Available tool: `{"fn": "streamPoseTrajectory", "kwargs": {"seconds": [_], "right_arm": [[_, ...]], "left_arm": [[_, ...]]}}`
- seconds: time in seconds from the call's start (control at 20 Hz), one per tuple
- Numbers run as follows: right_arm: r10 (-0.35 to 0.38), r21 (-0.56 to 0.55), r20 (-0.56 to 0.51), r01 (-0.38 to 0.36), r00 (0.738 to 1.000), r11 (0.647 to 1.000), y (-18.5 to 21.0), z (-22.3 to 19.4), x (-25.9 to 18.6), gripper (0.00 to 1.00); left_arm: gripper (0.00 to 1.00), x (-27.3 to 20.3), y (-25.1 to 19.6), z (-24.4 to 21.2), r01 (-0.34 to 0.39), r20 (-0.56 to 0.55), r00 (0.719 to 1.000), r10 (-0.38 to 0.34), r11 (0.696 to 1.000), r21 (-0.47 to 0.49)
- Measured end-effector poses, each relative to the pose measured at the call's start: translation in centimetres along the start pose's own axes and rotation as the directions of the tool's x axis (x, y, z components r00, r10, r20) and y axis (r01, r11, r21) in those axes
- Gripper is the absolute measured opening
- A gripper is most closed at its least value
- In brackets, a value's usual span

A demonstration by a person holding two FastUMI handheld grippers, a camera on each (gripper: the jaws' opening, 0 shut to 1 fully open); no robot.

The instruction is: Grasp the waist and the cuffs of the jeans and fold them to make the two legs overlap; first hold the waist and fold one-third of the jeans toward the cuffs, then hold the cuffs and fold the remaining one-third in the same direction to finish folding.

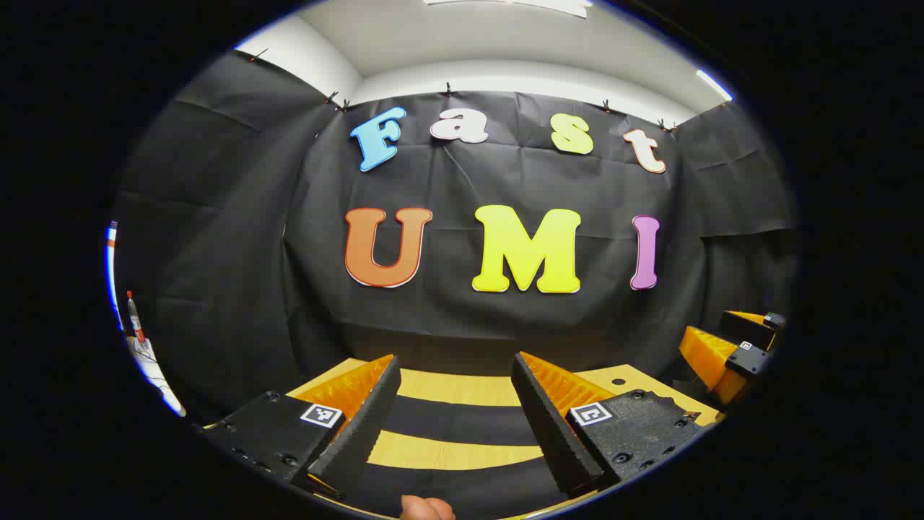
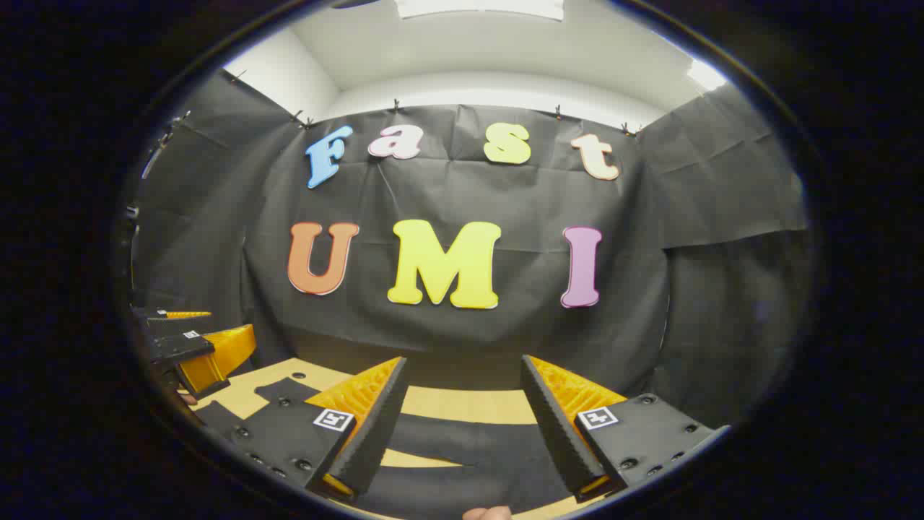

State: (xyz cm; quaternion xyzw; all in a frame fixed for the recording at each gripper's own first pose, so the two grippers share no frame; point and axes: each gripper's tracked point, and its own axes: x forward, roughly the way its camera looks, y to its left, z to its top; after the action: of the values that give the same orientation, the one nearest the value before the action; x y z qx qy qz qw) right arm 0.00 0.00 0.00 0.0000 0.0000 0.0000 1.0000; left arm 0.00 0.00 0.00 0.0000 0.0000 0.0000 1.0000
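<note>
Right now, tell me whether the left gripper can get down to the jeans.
Probably yes. The left gripper is open and holds nothing, and the dark jeans lie on the wooden table just beneath it, with nothing between them.

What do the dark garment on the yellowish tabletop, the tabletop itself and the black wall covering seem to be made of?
Dark garment: looks like soft matte cloth lying flat; its weave is too dark to confirm denim. Yellowish tabletop: probably wood or laminate, smooth, with faint streaky grain. Black wall covering: thin matte fabric, creased and clipped along its top edge.
</note>
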Motion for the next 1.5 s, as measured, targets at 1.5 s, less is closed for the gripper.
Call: {"fn": "streamPoseTrajectory", "kwargs": {"seconds": [1.5], "right_arm": [[0.059,0.037,-0.104,-0.055,0.993,0.998,-2.9,-3.1,1.3,0.96]], "left_arm": [[0.99,-5.8,6.5,-12.1,-0.320,-0.432,0.893,0.122,0.848,-0.422]]}}
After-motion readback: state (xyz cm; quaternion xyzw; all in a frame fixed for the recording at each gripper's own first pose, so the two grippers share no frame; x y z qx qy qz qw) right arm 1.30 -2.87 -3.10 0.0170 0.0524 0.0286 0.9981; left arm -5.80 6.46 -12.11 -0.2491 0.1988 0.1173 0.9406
